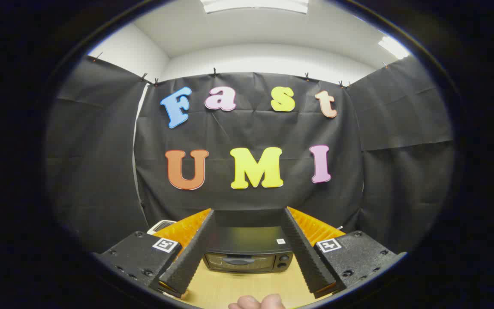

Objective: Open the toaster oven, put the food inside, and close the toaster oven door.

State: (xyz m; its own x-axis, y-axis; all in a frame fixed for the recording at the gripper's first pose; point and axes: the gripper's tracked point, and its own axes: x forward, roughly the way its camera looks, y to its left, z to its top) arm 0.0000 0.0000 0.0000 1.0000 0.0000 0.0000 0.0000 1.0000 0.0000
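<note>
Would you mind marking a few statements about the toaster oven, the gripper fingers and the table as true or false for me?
1. The toaster oven has its door closed. True.
2. The gripper is shut on the oven's door handle. False: its fingers are spread wide and touch nothing; the oven sits beyond them.
3. The oven stands on a light wooden table. True.
4. The oven's knobs are on the left of its front. False: they are at the right end of the front.
5. A white-rimmed object sits left of the oven, behind the left finger. True, though what it is cannot be told.
</note>
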